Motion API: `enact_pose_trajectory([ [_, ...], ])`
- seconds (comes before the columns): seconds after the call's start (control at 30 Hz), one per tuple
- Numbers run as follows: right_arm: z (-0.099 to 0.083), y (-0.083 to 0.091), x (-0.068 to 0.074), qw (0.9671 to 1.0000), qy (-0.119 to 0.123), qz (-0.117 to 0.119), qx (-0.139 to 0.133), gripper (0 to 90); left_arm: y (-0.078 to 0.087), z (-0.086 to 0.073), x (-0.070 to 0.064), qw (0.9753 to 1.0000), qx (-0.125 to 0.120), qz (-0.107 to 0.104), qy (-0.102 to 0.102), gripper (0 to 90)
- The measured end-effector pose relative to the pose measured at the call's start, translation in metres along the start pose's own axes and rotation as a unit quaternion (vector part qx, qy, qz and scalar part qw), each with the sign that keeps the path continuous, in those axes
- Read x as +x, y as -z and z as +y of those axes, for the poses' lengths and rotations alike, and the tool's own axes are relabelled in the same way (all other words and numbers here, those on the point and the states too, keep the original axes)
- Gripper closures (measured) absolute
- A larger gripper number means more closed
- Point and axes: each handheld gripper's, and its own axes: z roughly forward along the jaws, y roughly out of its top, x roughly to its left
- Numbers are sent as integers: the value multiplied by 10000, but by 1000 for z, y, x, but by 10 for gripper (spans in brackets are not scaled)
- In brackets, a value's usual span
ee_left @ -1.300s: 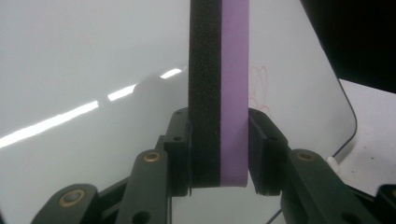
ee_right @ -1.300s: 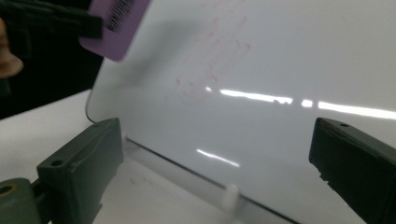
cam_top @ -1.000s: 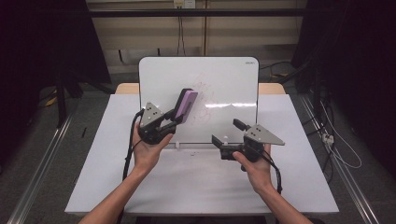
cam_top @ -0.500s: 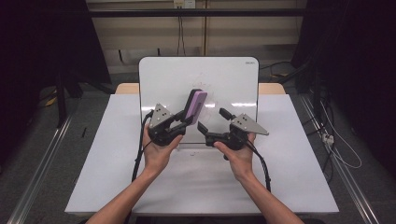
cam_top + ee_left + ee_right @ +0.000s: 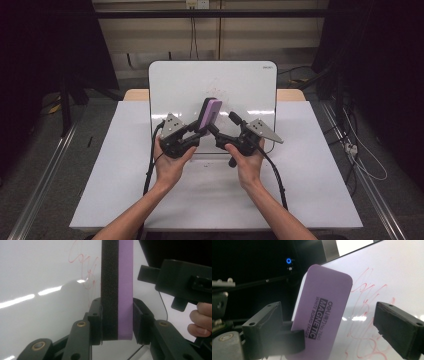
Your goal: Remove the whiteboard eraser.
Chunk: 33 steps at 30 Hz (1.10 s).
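A purple whiteboard eraser [image 5: 209, 113] with a black felt side stands upright over the whiteboard [image 5: 240, 85]. My left gripper [image 5: 202, 130] is shut on its lower end; the felt and purple layers [image 5: 117, 290] sit clamped between the two jaws of the left gripper [image 5: 117, 321]. My right gripper [image 5: 220, 123] is open just right of the eraser. In the right gripper view the eraser's printed face [image 5: 324, 310] lies between the spread jaws of the right gripper [image 5: 332, 326], nearer the left one. Red scribbles [image 5: 367, 315] mark the board behind.
The whiteboard leans up at the back of a white-covered table [image 5: 310, 165]. Cables trail from both grippers toward the person. The right gripper's black body [image 5: 182, 281] and the fingers [image 5: 200, 322] of the hand on it are close beside the eraser. Dark curtains flank the table.
Both hands have come together at the table's middle. The right gripper moved left until its open jaws reach the eraser; the left gripper shifted right, still clamped on it.
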Motion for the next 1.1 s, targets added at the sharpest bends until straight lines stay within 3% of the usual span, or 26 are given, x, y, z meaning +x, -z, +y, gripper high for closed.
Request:
enact_pose_trajectory([
  [0.27,-4,-6,0,9983,-517,-45,-267,193,-3,-2,-1,10000,44,-34,41,647],
  [0.4,-7,-9,1,9967,-765,-111,-262,244,-4,-3,-2,9999,60,-53,72,647],
  [0.67,-13,-13,2,9943,-1039,-193,-117,326,-6,-5,-3,9999,77,-46,123,646],
  [0.8,-13,-13,2,9945,-1032,-176,-68,400,-7,-5,-4,9997,56,-84,224,647],
  [0.93,-13,-13,2,9936,-1111,-168,-73,408,-8,-6,-3,9994,52,-144,313,645],
  [1.1,-12,-12,3,9951,-975,-150,-87,414,-9,-6,-2,9993,20,-184,311,638],
])
